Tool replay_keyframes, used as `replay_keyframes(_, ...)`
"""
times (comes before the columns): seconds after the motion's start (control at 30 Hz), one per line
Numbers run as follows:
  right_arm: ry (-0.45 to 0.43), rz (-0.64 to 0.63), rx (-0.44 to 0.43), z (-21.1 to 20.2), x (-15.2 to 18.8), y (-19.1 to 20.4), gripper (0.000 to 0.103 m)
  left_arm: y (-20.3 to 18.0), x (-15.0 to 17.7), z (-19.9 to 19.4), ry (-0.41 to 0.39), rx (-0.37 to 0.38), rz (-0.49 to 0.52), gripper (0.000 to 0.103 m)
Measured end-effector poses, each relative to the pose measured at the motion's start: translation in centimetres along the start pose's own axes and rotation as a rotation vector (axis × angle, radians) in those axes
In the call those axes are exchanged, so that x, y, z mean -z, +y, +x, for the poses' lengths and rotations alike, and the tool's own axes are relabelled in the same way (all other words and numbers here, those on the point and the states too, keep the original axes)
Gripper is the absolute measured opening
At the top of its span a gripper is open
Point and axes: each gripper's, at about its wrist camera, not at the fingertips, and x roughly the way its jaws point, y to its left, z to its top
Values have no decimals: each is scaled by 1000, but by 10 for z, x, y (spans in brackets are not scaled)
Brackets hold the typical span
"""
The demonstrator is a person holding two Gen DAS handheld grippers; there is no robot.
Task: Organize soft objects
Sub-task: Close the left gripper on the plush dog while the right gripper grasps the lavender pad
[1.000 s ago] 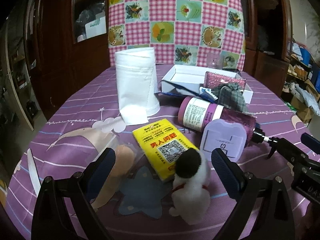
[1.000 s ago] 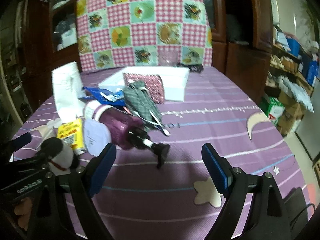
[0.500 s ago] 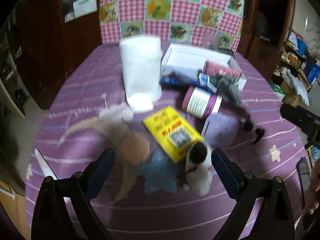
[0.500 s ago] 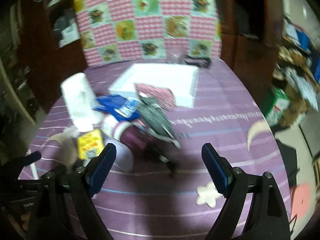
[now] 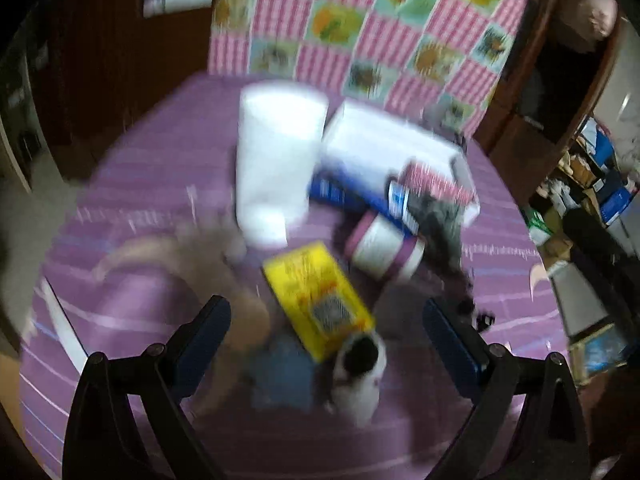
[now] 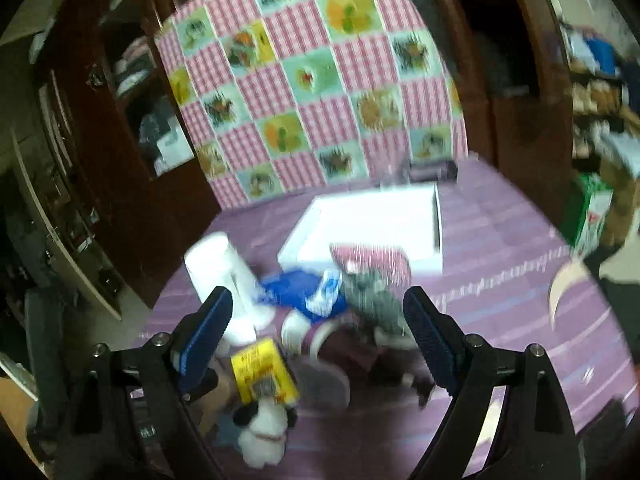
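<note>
left gripper (image 5: 327,344): black angular arms, round screws at the joints, blue ridged pads (image 5: 210,332). right gripper (image 6: 318,340): the same build, faint white lettering on its left arm.

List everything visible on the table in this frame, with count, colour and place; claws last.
plush toy: 1, white with dark head, near edge, between the left claw's fingers
yellow pack: 1, yellow, centre, behind the plush
paper roll: 1, white, upright, far left
white box: 1, white, open, far side
bottle: 1, maroon with white label, lying right of the pack
blue packet: 1, blue, before the box
grey cloth: 1, grey, right of the packet
tablecloth: 1, purple
left claw: open, empty
right claw: open, empty
</note>
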Motion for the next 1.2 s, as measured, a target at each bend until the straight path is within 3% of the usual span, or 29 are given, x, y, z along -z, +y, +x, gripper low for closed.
replay_keyframes(0.1, 94, -1, -55, 18, 24, -7, 87, 13, 13, 12, 57, -2, -37, 97)
replay_keyframes(0.27, 144, 46, -107, 38, 62, -18, 75, 14, 38, 15, 63, -23, 2, 96)
replay_keyframes(0.43, 155, -8, -142, 48, 79, -10, 62, -5, 60, 26, 100, -14, 110, 85)
replay_keyframes(0.53, 120, -25, -141, 43, 77, -8, 61, -16, 63, 30, 103, 4, 155, 82)
replay_keyframes(0.63, 109, 3, -122, 43, 76, -17, 58, -24, 62, 34, 105, 0, 178, 71)
replay_keyframes(0.87, 201, 130, -154, 61, 76, -40, 50, -21, 64, 47, 159, 14, 161, 45)
replay_keyframes(0.93, 215, 141, -162, 64, 77, -42, 47, -20, 64, 46, 160, 31, 153, 31)
replay_keyframes(1.2, 261, 198, -196, 82, 81, -56, 43, -13, 61, 37, 132, 57, 122, 26)
